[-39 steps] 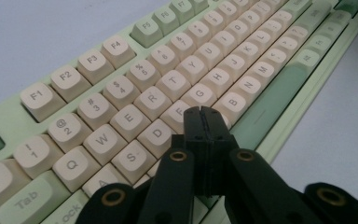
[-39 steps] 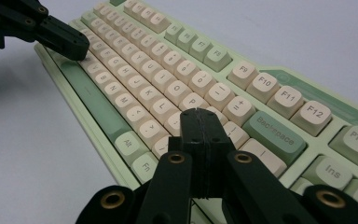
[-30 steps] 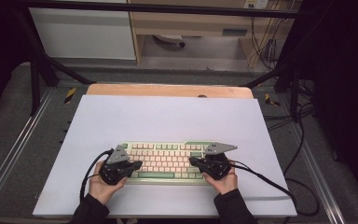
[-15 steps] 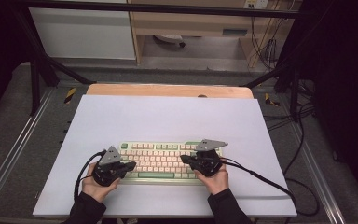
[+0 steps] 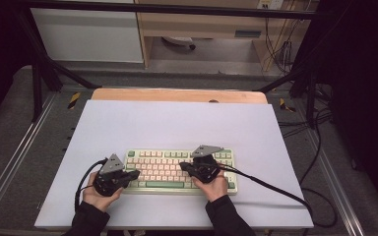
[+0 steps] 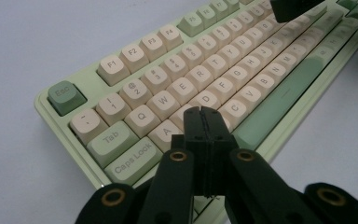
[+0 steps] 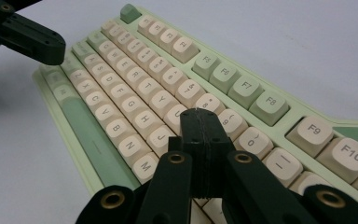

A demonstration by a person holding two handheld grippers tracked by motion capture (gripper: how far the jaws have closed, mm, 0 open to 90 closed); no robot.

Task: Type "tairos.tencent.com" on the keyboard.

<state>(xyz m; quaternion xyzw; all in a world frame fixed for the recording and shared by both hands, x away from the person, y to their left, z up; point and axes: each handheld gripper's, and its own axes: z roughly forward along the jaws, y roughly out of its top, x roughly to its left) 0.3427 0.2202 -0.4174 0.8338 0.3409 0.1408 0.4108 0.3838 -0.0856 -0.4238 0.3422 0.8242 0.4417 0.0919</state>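
Both grippers clenched empty over a pale green keyboard [image 5: 177, 169] at the near-centre of the table.

Left gripper [image 5: 134, 175] sits at the keyboard's near-left corner, jaws pressed flat together w/ nothing between; in the left gripper view its tip [image 6: 206, 112] hangs over the A/S keys. Right gripper [image 5: 183, 167] is over the right-of-centre keys, jaws likewise clamped on nothing, tip [image 7: 200, 114] above the I/K keys. Keyboard: matte plastic, rounded cream keycaps, green Esc, modifiers & long green spacebar, smooth rounded green frame (edges raised slightly off the top). Table [image 5: 177, 123] is a smooth pale sheet over a wood board; wide bare room far, left & right of the keyboard, a narrow strip near.
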